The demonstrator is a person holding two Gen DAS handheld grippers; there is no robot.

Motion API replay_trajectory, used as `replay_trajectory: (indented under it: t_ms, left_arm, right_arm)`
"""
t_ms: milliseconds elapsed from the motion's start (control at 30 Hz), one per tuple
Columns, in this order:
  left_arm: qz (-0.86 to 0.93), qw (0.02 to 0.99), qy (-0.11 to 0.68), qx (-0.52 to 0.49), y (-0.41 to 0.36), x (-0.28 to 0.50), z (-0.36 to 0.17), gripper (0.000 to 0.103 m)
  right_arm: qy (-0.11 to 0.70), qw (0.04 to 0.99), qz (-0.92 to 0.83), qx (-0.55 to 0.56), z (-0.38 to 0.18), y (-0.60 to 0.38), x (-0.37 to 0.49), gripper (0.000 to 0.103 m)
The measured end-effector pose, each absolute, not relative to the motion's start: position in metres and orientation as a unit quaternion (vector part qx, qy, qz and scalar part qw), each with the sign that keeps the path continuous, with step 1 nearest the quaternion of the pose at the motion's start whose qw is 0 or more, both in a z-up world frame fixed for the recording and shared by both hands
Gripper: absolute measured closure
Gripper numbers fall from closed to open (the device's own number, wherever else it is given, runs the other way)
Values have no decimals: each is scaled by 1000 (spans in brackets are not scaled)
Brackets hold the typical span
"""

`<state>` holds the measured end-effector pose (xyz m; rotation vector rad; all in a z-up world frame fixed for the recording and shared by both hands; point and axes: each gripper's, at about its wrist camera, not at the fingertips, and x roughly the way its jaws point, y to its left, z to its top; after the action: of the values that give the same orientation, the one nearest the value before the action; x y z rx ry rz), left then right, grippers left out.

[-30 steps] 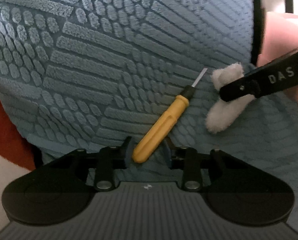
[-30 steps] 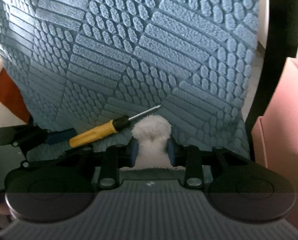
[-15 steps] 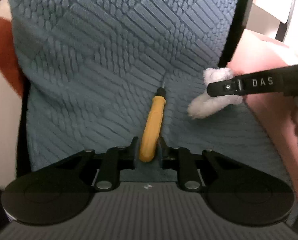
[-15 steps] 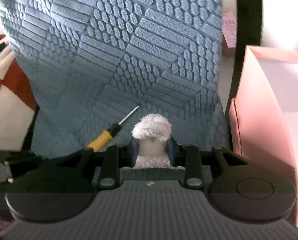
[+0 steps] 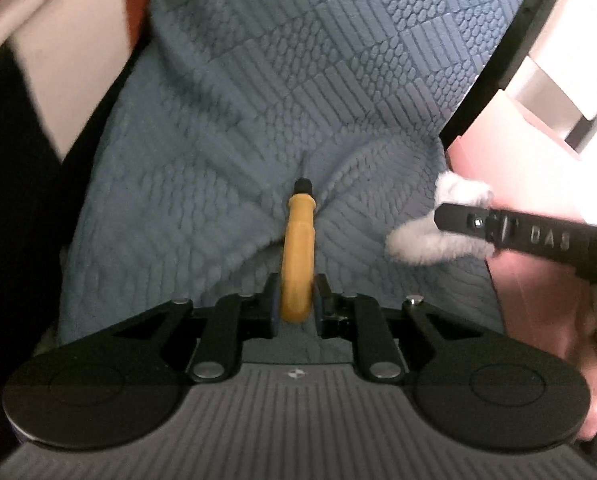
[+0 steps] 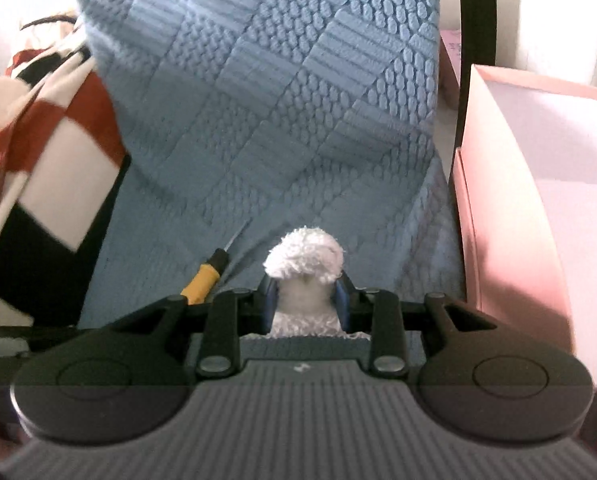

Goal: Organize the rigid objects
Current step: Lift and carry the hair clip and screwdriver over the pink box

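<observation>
My left gripper [image 5: 296, 300] is shut on the yellow-handled screwdriver [image 5: 297, 248], whose black collar and thin shaft point away over the blue textured cloth [image 5: 298, 80]. The screwdriver also shows in the right wrist view [image 6: 202, 276], left of the right jaws. My right gripper [image 6: 305, 300] is shut on a fluffy white cloth [image 6: 304, 260]. In the left wrist view the right gripper [image 5: 538, 236] comes in from the right with the white cloth [image 5: 430, 236] bulging past its fingers, to the right of the screwdriver.
A pink open box [image 6: 538, 200] stands at the right, beside the blue cloth; it also shows in the left wrist view [image 5: 510, 152]. A red, white and black checked fabric [image 6: 38, 152] lies at the left. A black bar [image 6: 474, 40] rises behind the box.
Both grippers have lifted and drawn back with their loads. The screwdriver has swung from slanting right to pointing straight ahead. The pink box and checked fabric have come further into view.
</observation>
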<state>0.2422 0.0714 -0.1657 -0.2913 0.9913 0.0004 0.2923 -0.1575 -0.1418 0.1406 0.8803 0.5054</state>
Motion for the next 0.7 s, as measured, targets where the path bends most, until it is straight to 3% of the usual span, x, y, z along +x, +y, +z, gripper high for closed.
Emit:
replay_trajectory:
  t_ms: [167,567,700]
  left_arm:
    - [18,864,476,-162,64,223,-170,84]
    - [24,853,490,-180,55,213,-172,82]
    - [27,856,482,-183,56,218,-170,63]
  right_arm:
    - [411,881,234,26,-147,-149,271,70]
    - [439,868,229,43,-158,-159,250,70]
    - [447,866,220,39,-164,-155,255,70]
